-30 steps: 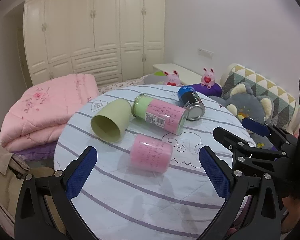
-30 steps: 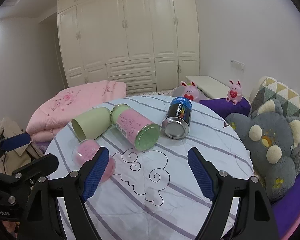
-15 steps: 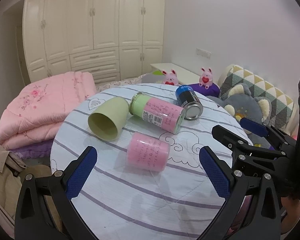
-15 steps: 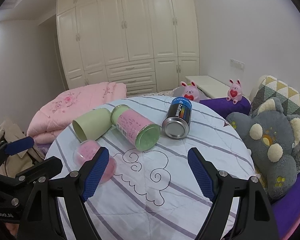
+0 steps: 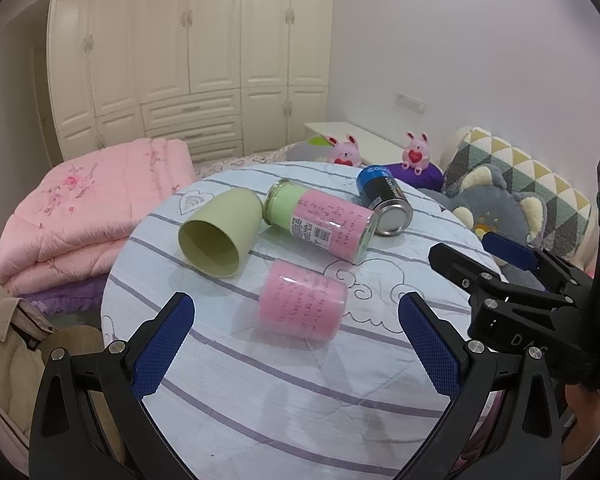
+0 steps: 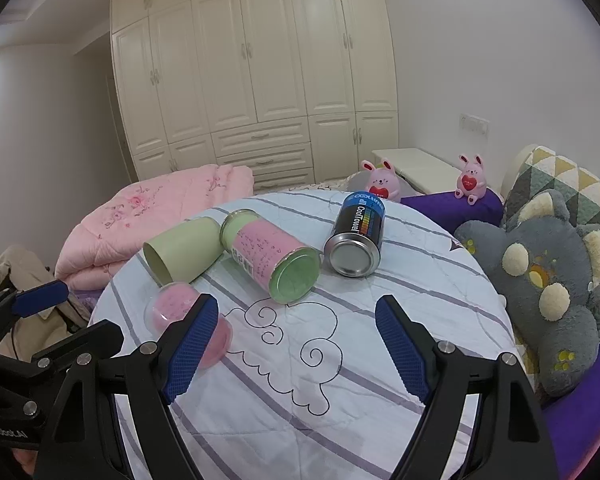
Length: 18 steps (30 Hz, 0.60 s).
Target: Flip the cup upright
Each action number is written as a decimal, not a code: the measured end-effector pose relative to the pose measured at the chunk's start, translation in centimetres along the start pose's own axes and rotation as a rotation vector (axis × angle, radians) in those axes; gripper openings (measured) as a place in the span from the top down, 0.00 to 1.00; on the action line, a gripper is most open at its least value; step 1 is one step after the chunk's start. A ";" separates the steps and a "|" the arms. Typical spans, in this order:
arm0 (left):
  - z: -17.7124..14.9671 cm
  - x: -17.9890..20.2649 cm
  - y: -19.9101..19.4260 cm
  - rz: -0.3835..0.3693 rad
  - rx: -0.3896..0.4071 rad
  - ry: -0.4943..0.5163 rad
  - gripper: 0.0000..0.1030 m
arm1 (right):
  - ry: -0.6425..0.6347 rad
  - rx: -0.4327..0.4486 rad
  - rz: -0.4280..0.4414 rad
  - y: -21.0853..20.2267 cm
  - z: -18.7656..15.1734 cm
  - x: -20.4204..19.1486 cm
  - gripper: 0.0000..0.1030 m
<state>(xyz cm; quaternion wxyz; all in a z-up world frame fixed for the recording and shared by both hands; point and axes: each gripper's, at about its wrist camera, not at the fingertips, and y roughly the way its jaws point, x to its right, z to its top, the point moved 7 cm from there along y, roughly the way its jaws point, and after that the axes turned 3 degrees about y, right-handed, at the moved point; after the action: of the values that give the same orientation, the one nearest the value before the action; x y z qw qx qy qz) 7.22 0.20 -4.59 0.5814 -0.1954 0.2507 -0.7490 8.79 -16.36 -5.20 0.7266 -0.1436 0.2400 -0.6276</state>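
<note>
A pale green cup (image 5: 219,235) lies on its side on the round table (image 5: 260,392), mouth toward me; it also shows in the right wrist view (image 6: 182,249). My left gripper (image 5: 296,344) is open and empty, hovering near the table's front, with a short pink jar (image 5: 302,305) lying between its fingers' line of sight. My right gripper (image 6: 296,344) is open and empty over the table's front middle. The right gripper also shows at the right in the left wrist view (image 5: 496,264).
A tall pink-and-green jar (image 5: 320,220) and a blue-black can (image 5: 385,200) lie on their sides beside the cup. A folded pink quilt (image 5: 84,208) is left of the table. Plush toys (image 6: 540,272) and pillows are on the right.
Both grippers have drifted slightly; the view shifts a little and the objects sit a bit lower and more central. Nothing on the table has moved. Both grippers stay open.
</note>
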 end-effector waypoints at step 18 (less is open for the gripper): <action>0.5 -0.3 1.5 -0.006 0.012 -0.028 0.00 | 0.033 0.031 0.037 0.8 0.9 0.0 0.20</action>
<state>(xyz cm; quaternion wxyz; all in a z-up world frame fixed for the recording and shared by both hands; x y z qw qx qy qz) 8.78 0.09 -5.07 0.5837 -0.2030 0.2378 -0.7494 9.92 -16.33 -4.89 0.7362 -0.1175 0.2449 -0.6199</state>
